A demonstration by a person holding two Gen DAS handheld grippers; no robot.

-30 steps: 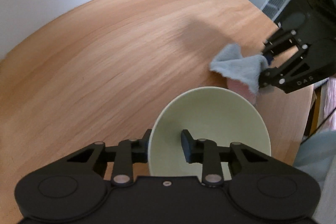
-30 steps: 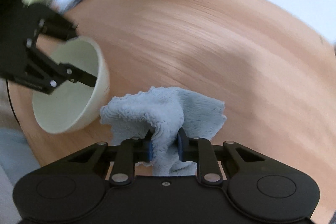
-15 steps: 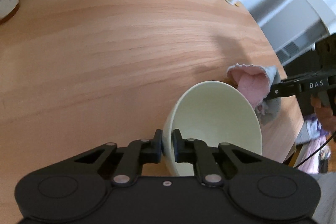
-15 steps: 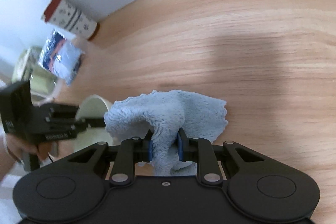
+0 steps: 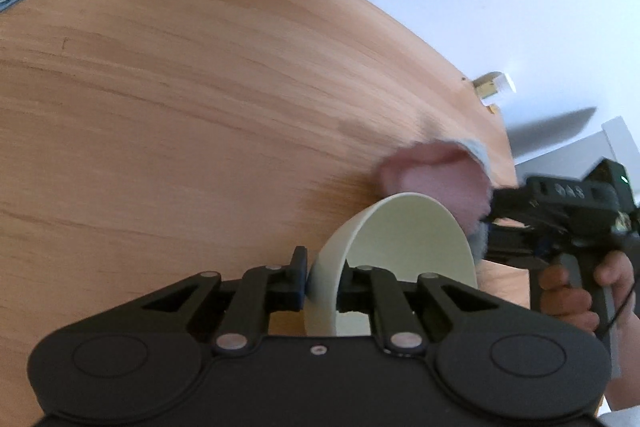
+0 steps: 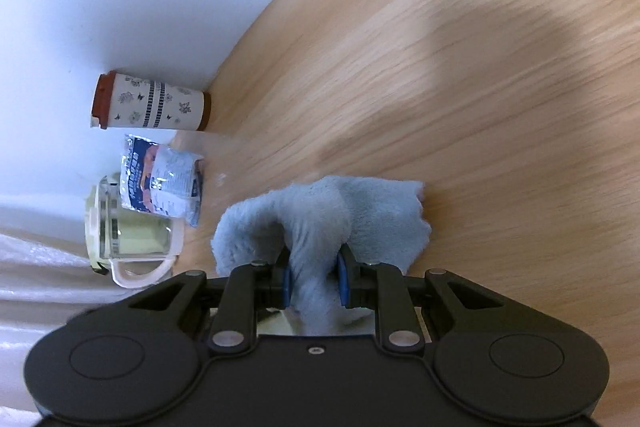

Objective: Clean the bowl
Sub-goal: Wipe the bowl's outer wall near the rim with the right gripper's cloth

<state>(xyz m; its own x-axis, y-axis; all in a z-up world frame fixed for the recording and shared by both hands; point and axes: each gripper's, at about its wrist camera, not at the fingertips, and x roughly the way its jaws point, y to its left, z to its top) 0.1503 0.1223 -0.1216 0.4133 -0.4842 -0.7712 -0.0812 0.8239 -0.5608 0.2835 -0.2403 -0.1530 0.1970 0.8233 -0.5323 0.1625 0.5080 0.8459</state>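
Observation:
A pale green bowl (image 5: 408,239) is tipped on its side above the wooden table (image 5: 200,107), its mouth facing right. My left gripper (image 5: 323,275) is shut on its near wall, one finger outside and one inside. A fluffy cloth (image 5: 436,175), pink on one face and grey-blue on the other, sits at the bowl's far rim. My right gripper (image 5: 490,223), held by a hand (image 5: 568,291), is shut on it. In the right wrist view the cloth (image 6: 320,219) bulges up between the blue pads of the right gripper (image 6: 314,285). Whether the cloth touches the rim is blurred.
At the table's back stand a patterned cup with a brown lid (image 6: 152,103), a foil packet (image 6: 160,183) and a glass mug (image 6: 128,235). A small jar (image 5: 494,89) sits at the far edge. The table's edge runs close behind the right gripper.
My left gripper closed on the bowl's wall and rolled, tipping the bowl onto its side. The right gripper rolled and sank with the cloth toward the bowl's rim.

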